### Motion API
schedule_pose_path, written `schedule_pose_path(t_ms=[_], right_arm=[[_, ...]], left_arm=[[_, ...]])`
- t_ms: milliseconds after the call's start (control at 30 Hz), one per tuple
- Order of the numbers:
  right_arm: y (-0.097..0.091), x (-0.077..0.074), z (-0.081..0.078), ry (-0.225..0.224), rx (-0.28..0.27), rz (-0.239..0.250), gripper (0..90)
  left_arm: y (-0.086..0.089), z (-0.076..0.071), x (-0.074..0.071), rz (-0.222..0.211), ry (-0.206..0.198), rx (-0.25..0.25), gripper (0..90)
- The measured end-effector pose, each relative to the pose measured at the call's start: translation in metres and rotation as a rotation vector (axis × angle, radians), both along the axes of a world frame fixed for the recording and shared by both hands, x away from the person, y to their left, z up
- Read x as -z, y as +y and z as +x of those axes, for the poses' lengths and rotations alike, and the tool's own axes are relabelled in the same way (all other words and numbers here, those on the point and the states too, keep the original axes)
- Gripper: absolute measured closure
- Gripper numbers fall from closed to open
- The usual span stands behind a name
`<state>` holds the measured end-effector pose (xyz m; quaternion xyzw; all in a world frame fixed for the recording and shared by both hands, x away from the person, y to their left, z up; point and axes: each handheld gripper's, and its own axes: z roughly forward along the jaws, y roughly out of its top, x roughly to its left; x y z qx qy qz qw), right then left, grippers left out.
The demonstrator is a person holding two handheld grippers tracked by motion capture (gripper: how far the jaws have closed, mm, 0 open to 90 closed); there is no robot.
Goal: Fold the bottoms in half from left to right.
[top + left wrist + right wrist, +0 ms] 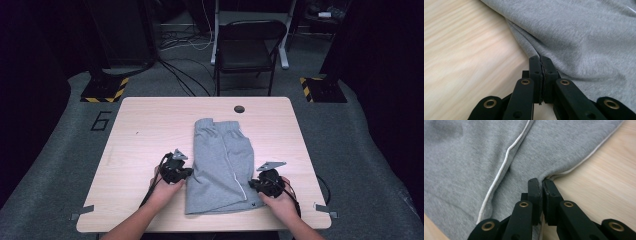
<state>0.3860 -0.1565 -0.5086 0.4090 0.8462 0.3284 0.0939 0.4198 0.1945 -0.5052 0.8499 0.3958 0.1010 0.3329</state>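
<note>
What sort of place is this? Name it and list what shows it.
Probably a lab or recording studio, not a home: a wooden table on grey carpet with a painted floor number, hazard-striped stand bases, loose cables and a black folding chair against dark surroundings.

High view: overhead, faces forward-down over table (140,120). Gripper views: close, along own jaws; all share grey shorts (220,165) edges.
</note>
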Motion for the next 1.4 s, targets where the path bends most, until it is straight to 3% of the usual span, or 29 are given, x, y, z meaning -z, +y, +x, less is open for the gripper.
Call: schedule_pose_path(t_ms=[133, 233, 267, 400, 533, 633, 667, 733, 800, 867, 1033, 1133, 1367, 1400], right_arm=[[0.022, 0.0, -0.004, -0.001, -0.044, 0.0, 85.2], [0.036, 0.0, -0.006, 0.01, -0.061, 0.01, 85.3], [0.04, 0.0, -0.007, -0.006, -0.073, 0.008, 85.3], [0.051, -0.001, -0.012, -0.015, -0.101, -0.009, 85.2], [0.062, -0.003, -0.019, -0.057, -0.141, -0.032, 85.1], [0.067, -0.003, -0.024, -0.034, -0.14, -0.026, 84.5], [0.069, -0.004, -0.025, -0.054, -0.155, -0.045, 79.3], [0.069, -0.006, -0.027, -0.068, -0.131, -0.034, 73.8], [0.069, -0.008, -0.028, -0.082, -0.123, -0.025, 72.2], [0.069, -0.015, -0.033, -0.133, -0.11, -0.009, 67.8], [0.076, -0.021, -0.042, -0.172, -0.124, 0.003, 64.9], [0.084, -0.02, -0.047, -0.15, -0.162, 0.008, 62.1], [0.09, -0.016, -0.052, -0.142, -0.165, 0.04, 58.4], [0.093, -0.013, -0.055, -0.113, -0.168, 0.025, 57.6]], left_arm=[[0.024, -0.009, 0.0, 0.029, 0.007, -0.016, 88.4], [0.035, -0.009, -0.001, 0.024, 0.012, -0.04, 88.4], [0.044, -0.011, -0.001, 0.006, 0.019, -0.063, 88.5], [0.056, -0.015, -0.004, 0.018, 0.016, -0.064, 88.4], [0.065, -0.024, -0.006, 0.02, 0.026, -0.07, 88.4], [0.07, -0.03, -0.003, 0.003, 0.042, -0.079, 88.3], [0.072, -0.031, -0.004, -0.005, 0.036, -0.072, 85.8], [0.073, -0.03, -0.007, 0.001, 0.023, -0.075, 78.8], [0.073, -0.028, -0.013, -0.002, -0.003, -0.088, 74.7], [0.072, -0.018, -0.028, -0.049, -0.042, -0.095, 67.2], [0.062, -0.002, -0.038, -0.066, -0.075, -0.107, 63.4], [0.05, 0.015, -0.04, -0.126, -0.075, -0.118, 61.3], [0.03, 0.04, -0.04, -0.113, -0.083, -0.079, 59.6], [0.025, 0.047, -0.042, -0.111, -0.086, -0.064, 57.4]])
